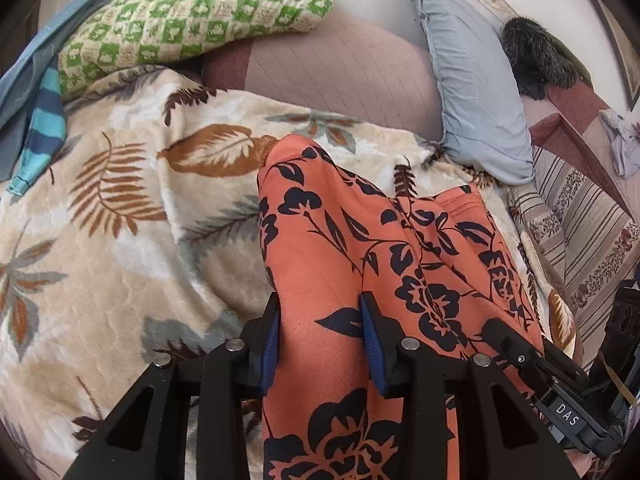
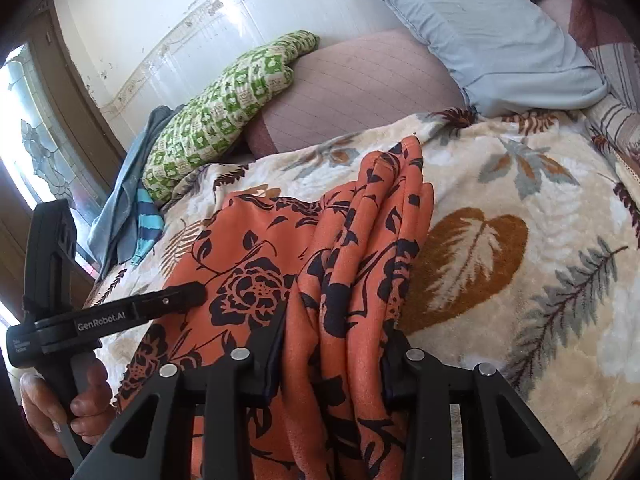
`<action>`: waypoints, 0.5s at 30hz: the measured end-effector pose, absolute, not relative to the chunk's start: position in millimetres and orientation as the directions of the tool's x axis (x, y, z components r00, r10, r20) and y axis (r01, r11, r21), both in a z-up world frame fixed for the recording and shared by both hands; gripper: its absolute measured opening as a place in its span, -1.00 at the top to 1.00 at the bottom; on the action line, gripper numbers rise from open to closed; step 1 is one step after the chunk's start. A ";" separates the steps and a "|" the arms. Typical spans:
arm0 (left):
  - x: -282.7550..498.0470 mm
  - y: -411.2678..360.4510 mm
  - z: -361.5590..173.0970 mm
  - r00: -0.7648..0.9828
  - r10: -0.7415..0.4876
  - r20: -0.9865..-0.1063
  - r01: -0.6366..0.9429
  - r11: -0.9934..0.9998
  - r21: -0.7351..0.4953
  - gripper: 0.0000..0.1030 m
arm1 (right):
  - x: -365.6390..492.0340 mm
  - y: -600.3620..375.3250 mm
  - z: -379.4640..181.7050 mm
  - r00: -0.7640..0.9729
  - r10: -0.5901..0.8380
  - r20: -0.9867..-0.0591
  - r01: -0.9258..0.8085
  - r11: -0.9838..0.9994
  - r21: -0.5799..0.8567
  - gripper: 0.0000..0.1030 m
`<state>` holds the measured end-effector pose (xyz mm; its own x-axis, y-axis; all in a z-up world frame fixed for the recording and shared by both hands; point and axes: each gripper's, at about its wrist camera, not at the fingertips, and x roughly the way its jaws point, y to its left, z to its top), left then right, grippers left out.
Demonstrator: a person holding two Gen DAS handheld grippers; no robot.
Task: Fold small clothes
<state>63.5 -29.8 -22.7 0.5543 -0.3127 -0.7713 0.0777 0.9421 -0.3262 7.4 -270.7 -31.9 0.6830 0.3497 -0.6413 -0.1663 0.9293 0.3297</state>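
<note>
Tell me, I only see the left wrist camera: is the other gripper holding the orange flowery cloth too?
Observer: Yes. The right gripper is shut on several bunched folds of the orange cloth.
Operator: Who holds my gripper?
Observer: A hand is wrapped around the handle of the left gripper.
Operator: Is there a window?
Observer: Yes, a patterned glass window at the far left of the right wrist view.
</note>
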 end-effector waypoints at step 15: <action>48.5 45.3 -68.8 0.473 -0.085 -0.877 -0.112 0.981 -0.156 0.11 | 32.9 -205.1 -89.3 0.451 0.374 -0.810 -0.102 0.923 0.370 -0.06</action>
